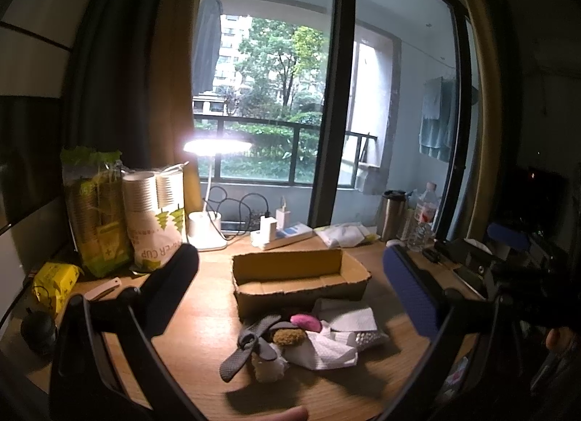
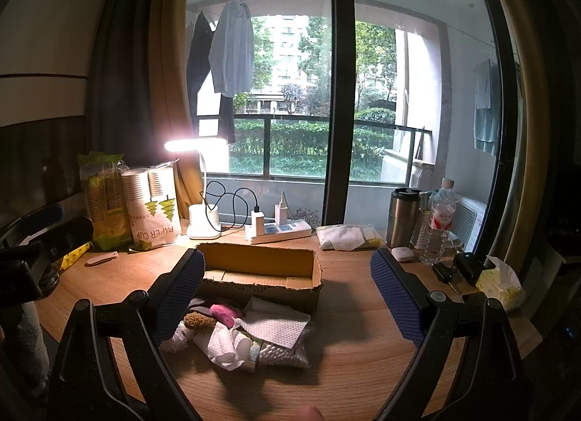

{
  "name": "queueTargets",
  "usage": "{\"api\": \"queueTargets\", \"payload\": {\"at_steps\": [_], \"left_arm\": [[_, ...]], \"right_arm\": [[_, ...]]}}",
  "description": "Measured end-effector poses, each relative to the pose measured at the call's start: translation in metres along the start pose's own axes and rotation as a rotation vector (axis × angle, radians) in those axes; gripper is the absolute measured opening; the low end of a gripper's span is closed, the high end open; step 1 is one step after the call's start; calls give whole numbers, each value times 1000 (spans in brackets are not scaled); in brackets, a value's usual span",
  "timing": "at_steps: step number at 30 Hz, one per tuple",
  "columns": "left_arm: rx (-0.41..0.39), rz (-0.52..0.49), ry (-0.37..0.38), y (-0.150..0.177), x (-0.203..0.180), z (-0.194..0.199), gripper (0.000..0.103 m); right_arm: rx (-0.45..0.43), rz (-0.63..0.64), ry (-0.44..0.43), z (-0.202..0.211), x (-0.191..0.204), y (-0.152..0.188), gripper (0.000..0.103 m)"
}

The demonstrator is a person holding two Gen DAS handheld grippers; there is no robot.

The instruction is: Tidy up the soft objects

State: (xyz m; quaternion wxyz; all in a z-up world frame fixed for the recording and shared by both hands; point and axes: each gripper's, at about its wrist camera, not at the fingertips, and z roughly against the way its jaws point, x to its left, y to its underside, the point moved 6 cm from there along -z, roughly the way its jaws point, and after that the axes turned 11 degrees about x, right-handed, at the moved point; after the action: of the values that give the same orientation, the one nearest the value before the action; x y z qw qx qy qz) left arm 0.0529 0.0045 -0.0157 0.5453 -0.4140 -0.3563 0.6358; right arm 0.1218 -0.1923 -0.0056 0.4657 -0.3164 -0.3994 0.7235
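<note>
A pile of soft objects lies on the wooden desk in front of an empty, shallow cardboard box (image 1: 297,281) (image 2: 259,272). The pile holds a grey knotted cloth (image 1: 250,346), a pink fluffy piece (image 1: 307,323) (image 2: 223,312), a brown scrubby piece (image 1: 288,336) (image 2: 198,321), white paper towels (image 1: 326,348) (image 2: 276,328) and a bag of small white beads (image 2: 283,352). My left gripper (image 1: 290,294) is open and empty, above and before the pile. My right gripper (image 2: 287,297) is open and empty, with the pile between its fingers.
At the back stand a lit desk lamp (image 1: 207,225) (image 2: 203,225), paper-cup packs (image 1: 156,217) (image 2: 154,207), a power strip (image 2: 277,230), a steel tumbler (image 2: 403,217), a water bottle (image 2: 439,225) and a tissue pack (image 2: 503,285). The window is behind.
</note>
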Motion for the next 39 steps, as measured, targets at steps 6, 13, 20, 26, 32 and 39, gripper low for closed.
{"api": "queueTargets", "payload": {"at_steps": [6, 13, 20, 26, 32, 39], "left_arm": [[2, -4, 3, 0, 0, 0, 102], [8, 0, -7, 0, 2, -2, 102], [15, 0, -7, -1, 3, -6, 102], [28, -5, -2, 1, 2, -12, 102], [25, -16, -2, 1, -1, -19, 102], [107, -13, -35, 14, 8, -50, 102]], "right_arm": [[0, 1, -1, 0, -1, 1, 95], [1, 1, -4, -1, -1, 2, 95], [9, 4, -9, -3, 0, 1, 95], [19, -1, -11, -7, 0, 2, 95], [26, 3, -17, -14, -1, 1, 95], [57, -2, -14, -37, -9, 4, 95]]}}
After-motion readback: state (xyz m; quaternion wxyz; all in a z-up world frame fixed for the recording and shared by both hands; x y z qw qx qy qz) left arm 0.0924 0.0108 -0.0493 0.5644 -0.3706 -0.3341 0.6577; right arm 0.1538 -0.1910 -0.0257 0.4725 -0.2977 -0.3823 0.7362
